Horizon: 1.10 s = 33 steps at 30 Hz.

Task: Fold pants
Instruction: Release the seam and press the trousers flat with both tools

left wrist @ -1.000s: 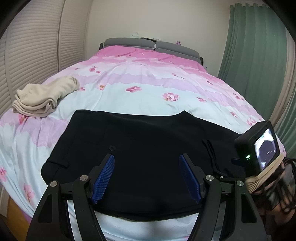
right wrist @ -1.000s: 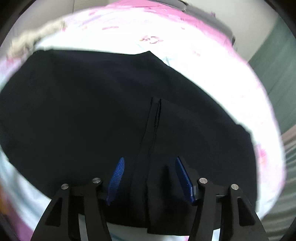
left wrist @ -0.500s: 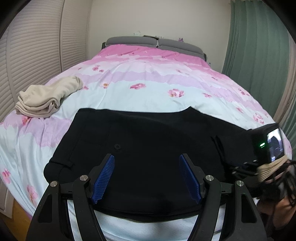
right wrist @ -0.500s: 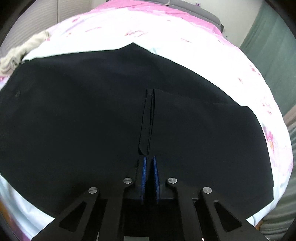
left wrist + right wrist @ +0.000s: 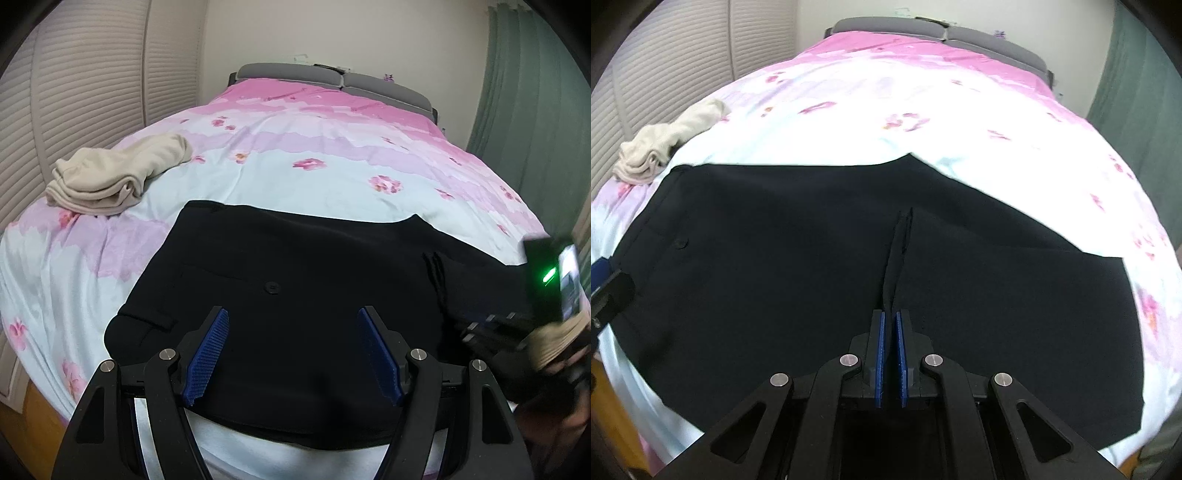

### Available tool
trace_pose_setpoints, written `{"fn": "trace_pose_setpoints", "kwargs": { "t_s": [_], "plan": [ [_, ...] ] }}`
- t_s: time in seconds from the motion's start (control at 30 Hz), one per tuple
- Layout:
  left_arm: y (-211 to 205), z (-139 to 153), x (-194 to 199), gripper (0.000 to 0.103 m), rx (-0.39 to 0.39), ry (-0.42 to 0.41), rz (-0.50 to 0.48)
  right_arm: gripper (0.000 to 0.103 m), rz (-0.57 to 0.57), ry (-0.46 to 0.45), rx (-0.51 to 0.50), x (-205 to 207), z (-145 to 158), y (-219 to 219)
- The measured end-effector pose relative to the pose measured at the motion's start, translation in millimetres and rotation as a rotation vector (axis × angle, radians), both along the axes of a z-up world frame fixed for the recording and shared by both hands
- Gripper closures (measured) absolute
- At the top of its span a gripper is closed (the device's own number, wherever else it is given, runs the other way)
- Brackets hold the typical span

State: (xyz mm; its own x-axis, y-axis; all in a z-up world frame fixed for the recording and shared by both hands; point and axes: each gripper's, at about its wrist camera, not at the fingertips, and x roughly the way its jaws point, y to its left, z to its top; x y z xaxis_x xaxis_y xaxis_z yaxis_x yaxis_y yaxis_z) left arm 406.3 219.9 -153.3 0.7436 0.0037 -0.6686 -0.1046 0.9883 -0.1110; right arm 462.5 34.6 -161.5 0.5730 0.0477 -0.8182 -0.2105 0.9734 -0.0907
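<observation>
While the black pants (image 5: 812, 280) lie spread flat across the near end of the bed (image 5: 332, 162), the right gripper (image 5: 890, 354) has its blue pads pressed nearly together on a raised ridge of dark cloth that runs straight ahead of its fingertips; it looks pinched on the hem edge of the pants, though black on black makes the bite hard to confirm. The left gripper (image 5: 293, 354) hovers above the seat of the pants with its jaws spread wide and nothing between them; a button (image 5: 272, 287) sits just ahead of it, between the two pads, and the waistband end lies off to its left.

The step in hand appears to be securing the leg end for a fold toward the waist. To do it well, the right gripper should hold both layers of the ridge rather than only the top one. The left gripper would best drop onto the near edge and close there, so the cloth lifts evenly without twisting. A beige garment (image 5: 110, 177) rests well ahead and left, clear of the fold path.
</observation>
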Motion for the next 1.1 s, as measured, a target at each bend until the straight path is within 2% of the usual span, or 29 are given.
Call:
{"fn": "trace_pose_setpoints", "kwargs": {
  "t_s": [0.1,0.2,0.23,0.27,0.33,0.4,0.5,0.6,0.7,0.8,0.9,0.93,0.97,1.03,1.1],
  "plan": [
    [0.9,-0.4,-0.1,0.031,0.0,0.003,0.0,0.096,0.003,0.039,-0.022,8.7,-33.5,-4.2],
    [0.6,-0.5,0.3,0.031,0.001,-0.003,-0.01,0.094,0.006,0.016,-0.033,1.4,-41.9,-7.3],
    [-0.8,-0.3,0.8,0.031,0.003,-0.004,-0.015,0.084,0.006,0.011,-0.02,-1.4,-41.2,-9.6],
    [-1.3,-0.4,1.2,0.031,0.004,-0.003,-0.021,0.069,0.007,0.018,-0.004,-1.7,-41.4,-11.5],
    [-4.3,1.1,1.1,0.031,0.006,-0.005,-0.028,0.06,0.03,0.032,0.055,-2.8,-36.8,-16.4],
    [-6.0,3.2,0.9,0.031,0.011,-0.007,-0.029,0.06,0.038,-0.006,0.112,-3.4,-27.5,-22.0],
    [-12.0,9.5,2.6,0.031,0.008,-0.011,-0.032,0.06,0.002,-0.128,0.186,-8.1,3.9,-53.6],
    [-27.5,18.6,7.3,0.031,0.004,-0.023,-0.05,0.06,-0.085,-0.251,0.181,-5.2,29.1,-102.6],
    [-54.8,25.9,15.9,0.028,0.023,-0.045,-0.087,0.06,-0.173,-0.294,0.136,7.5,39.5,-154.5],
    [-85.4,29.5,26.2,0.028,0.032,-0.059,-0.127,0.06,-0.252,-0.29,0.109,28.5,39.3,-211.7],
    [-113.2,27.5,37.4,0.028,0.036,-0.061,-0.149,0.06,-0.274,-0.212,0.088,57.4,23.9,-244.6],
    [-121.0,25.5,41.2,0.028,0.038,-0.055,-0.153,0.062,-0.277,-0.184,0.096,64.5,17.9,-252.0],
    [-129.1,22.8,46.5,0.028,0.042,-0.042,-0.155,0.07,-0.285,-0.148,0.102,75.0,8.9,-257.3],
    [-142.3,17.1,55.7,0.028,0.039,-0.014,-0.167,0.078,-0.289,-0.093,0.117,93.9,-5.7,-267.8],
    [-153.0,11.4,62.7,0.028,0.041,0.008,-0.178,0.08,-0.281,-0.066,0.122,98.6,-19.0,-268.4]
  ]
}}
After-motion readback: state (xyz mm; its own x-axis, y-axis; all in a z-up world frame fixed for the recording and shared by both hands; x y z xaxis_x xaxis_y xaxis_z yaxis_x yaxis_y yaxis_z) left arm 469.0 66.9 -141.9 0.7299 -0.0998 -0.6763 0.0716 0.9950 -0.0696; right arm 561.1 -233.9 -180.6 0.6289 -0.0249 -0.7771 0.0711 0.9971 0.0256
